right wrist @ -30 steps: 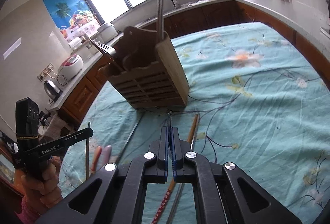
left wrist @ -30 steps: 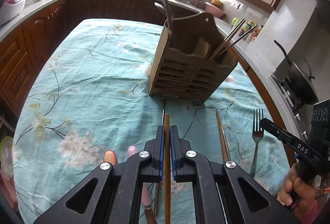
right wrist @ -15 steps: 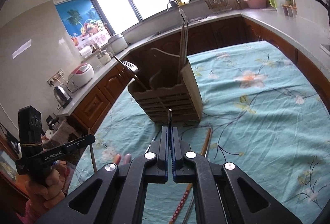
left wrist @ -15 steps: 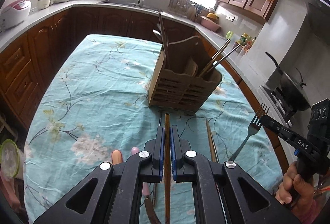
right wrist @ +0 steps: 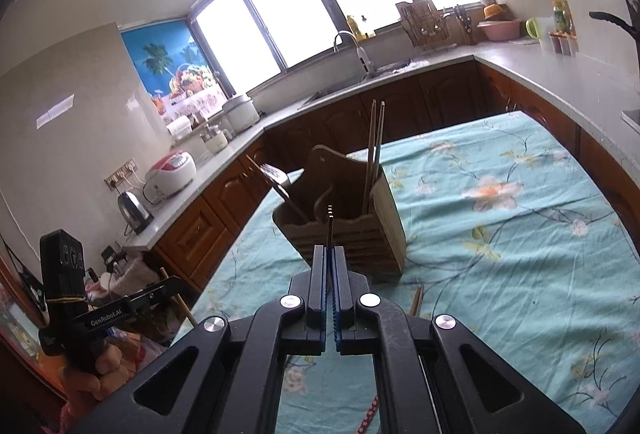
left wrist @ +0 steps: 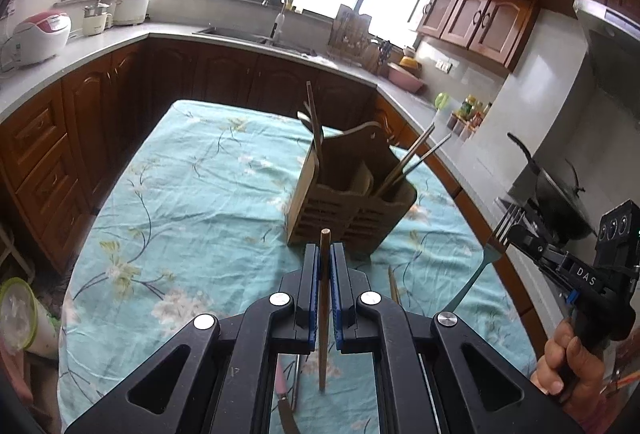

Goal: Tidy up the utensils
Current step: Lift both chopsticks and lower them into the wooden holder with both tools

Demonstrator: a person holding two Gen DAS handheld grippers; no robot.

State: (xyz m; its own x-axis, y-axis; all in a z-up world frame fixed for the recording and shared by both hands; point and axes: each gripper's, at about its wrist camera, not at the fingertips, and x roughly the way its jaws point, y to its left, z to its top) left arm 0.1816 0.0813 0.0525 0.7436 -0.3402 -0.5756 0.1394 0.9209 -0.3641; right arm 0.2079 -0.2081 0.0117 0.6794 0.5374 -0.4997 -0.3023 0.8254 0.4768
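i've got the left hand-held gripper (left wrist: 325,286) clamped on a wooden chopstick (left wrist: 324,274), the right hand-held gripper (right wrist: 330,290) clamped on a fork (right wrist: 329,224), both lifted short of the wooden caddy (left wrist: 352,202) on the desk (left wrist: 192,202). caddy is partly filled; a few utensils (left wrist: 394,288) lie loose, so roughly midway.

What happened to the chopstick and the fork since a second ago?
Both were lifted off the table. The left tool raised its wooden chopstick, and the right tool raised the fork, now in the air near the wooden holder. Both tools stayed shut, and the holder and its utensils stayed put.
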